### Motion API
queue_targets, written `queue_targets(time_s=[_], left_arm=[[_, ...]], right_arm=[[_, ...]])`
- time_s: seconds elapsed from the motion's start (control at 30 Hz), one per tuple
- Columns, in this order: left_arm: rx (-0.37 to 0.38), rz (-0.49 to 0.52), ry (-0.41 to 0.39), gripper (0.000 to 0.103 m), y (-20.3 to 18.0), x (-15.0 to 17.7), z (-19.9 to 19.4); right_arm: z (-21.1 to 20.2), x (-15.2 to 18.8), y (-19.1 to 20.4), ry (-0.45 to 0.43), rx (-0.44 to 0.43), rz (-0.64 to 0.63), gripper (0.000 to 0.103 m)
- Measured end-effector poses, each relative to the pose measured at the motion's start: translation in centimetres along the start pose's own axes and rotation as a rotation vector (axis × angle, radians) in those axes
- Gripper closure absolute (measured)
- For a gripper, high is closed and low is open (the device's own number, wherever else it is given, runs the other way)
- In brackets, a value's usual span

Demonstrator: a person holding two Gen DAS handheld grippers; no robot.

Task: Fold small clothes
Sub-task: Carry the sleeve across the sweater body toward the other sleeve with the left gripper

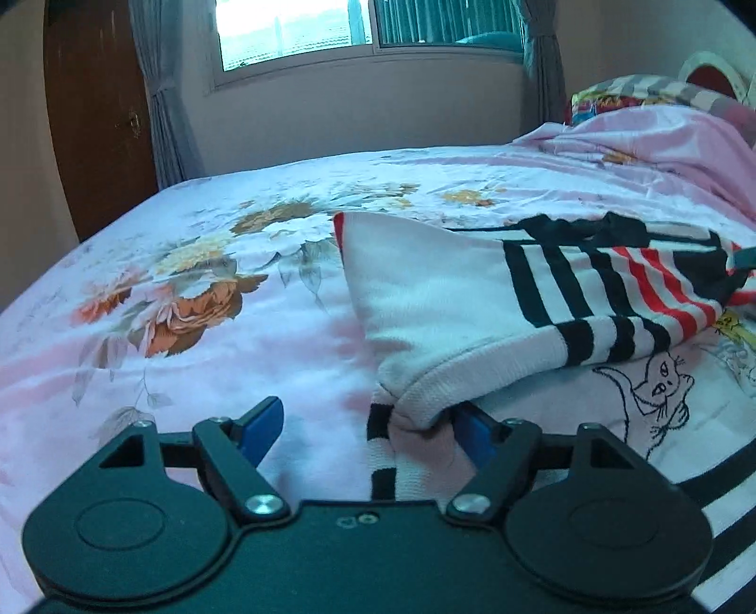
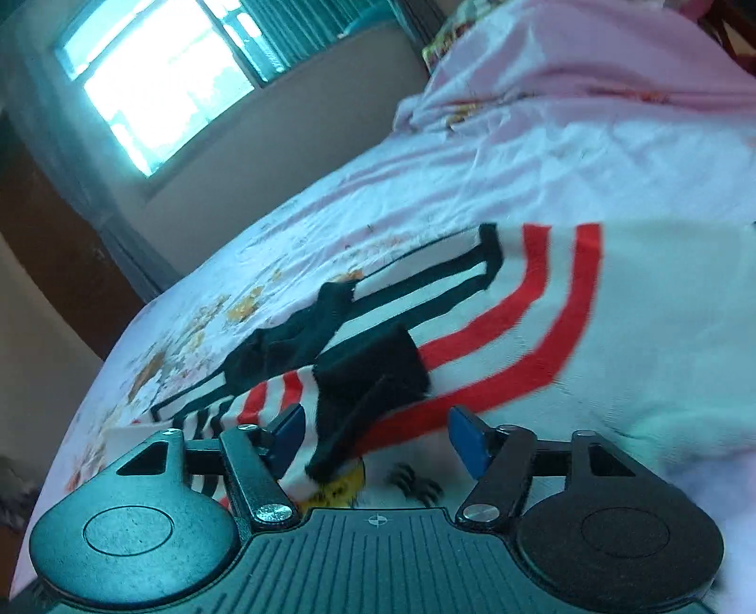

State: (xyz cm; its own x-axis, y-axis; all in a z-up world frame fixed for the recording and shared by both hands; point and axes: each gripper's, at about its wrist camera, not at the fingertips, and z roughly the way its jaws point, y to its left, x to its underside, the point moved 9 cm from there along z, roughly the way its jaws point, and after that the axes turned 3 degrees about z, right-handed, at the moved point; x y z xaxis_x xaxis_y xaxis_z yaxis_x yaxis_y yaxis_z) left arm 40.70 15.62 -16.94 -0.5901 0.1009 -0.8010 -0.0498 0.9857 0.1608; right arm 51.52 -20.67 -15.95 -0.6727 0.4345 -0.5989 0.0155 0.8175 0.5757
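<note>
A small white sweater (image 1: 425, 293) with black and red stripes and a cat drawing lies on the floral pink bedsheet (image 1: 198, 293). My left gripper (image 1: 368, 425) is open; a folded sleeve cuff (image 1: 406, 425) lies between its blue pads, resting against the right pad. In the right wrist view the same sweater (image 2: 638, 330) shows red stripes and a black collar part (image 2: 373, 373). My right gripper (image 2: 373, 439) is open, low over the sweater, with the black fabric between its pads.
A rumpled pink blanket (image 1: 661, 141) and pillows lie at the bed's head on the right. A wall with a window (image 1: 368, 28), grey curtains and a brown door (image 1: 99, 118) stand beyond the bed's far edge.
</note>
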Motion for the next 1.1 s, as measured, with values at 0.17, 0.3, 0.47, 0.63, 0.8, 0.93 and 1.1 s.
queue_targets(time_s=[0.17,0.3,0.47,0.63,0.8,0.93,1.1], left_arm=[[0.04,-0.048,-0.034,0.028,0.8,0.2,-0.2],[-0.017,0.051,-0.049,0.029,0.7,0.3,-0.2],[0.036,0.013,0.036,0.027,2.1,1.3,-0.7],[0.067,-0.075,-0.109,0.031,2.1,-2.5,-3.9],[0.202,-0.12,-0.104,0.05,-2.9,-5.9,-1.3],[0.119,0.064,0.014,0.045,-6.5,-1.4,2.4],[0.132,0.026,-0.143,0.043,-6.7,-3.4,-1.5]], right_arm=[[1.6,-0.5,-0.3,0.009,0.035,-0.054,0.095],[0.8,-0.5,-0.8,-0.021,0.064,-0.14,0.095],[-0.5,-0.6,-2.6,-0.037,0.108,-0.122,0.058],[-5.1,-2.0,-0.8,-0.172,0.027,-0.223,0.04],[-1.9,-0.1,2.5,-0.065,-0.004,-0.318,0.096],[1.1,3.4,1.1,0.057,0.1,-0.464,0.098],[-1.2,2.9,2.2,-0.036,0.04,-0.512,0.098]])
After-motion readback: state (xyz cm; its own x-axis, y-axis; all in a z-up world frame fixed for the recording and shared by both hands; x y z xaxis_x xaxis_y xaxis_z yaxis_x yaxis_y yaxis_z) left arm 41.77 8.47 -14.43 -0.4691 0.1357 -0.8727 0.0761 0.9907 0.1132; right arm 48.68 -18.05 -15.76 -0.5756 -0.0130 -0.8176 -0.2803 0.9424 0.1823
